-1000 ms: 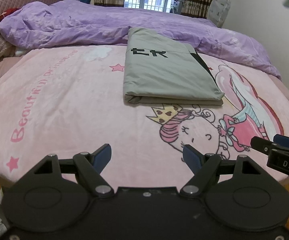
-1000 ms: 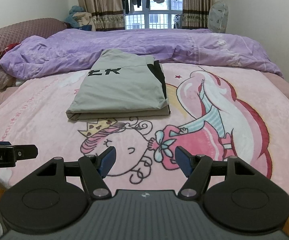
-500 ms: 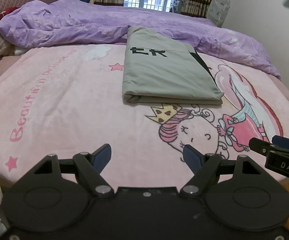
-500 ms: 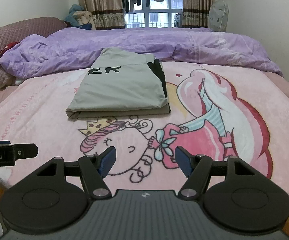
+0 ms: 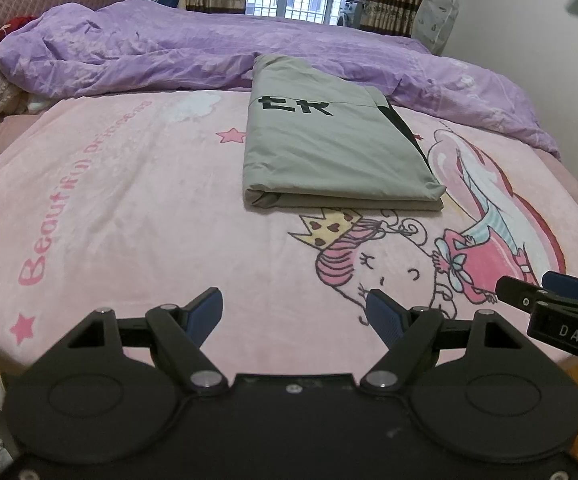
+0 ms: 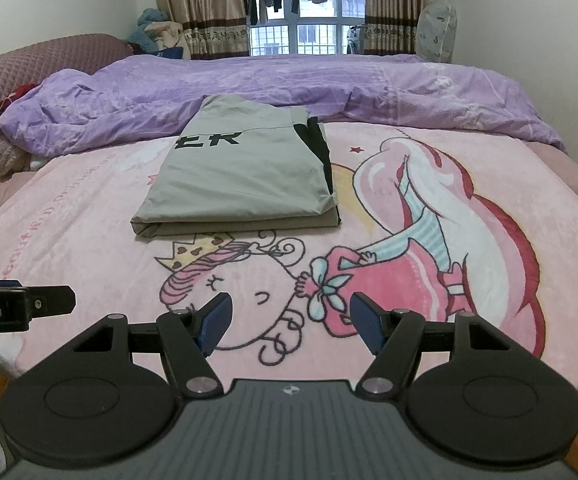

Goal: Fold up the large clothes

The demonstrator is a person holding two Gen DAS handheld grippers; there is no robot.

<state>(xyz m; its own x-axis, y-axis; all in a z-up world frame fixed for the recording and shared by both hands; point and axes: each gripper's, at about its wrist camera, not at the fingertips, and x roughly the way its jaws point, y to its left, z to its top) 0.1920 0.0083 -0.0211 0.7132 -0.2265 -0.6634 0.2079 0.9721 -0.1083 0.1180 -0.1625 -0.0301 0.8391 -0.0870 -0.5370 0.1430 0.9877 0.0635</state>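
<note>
Left wrist view: the left claw (image 5: pixel 295 311) hangs spread over the near edge of the bed's pink cartoon-print blanket (image 5: pixel 129 208), pinching nothing. The folded grey cloth garment with black lettering (image 5: pixel 329 156) lies toward the bed's far edge, touching the crumpled purple duvet (image 5: pixel 149 56). Right wrist view: the right claw (image 6: pixel 289 322) is likewise spread and empty above the near edge, well apart from the garment (image 6: pixel 245 176).
</note>
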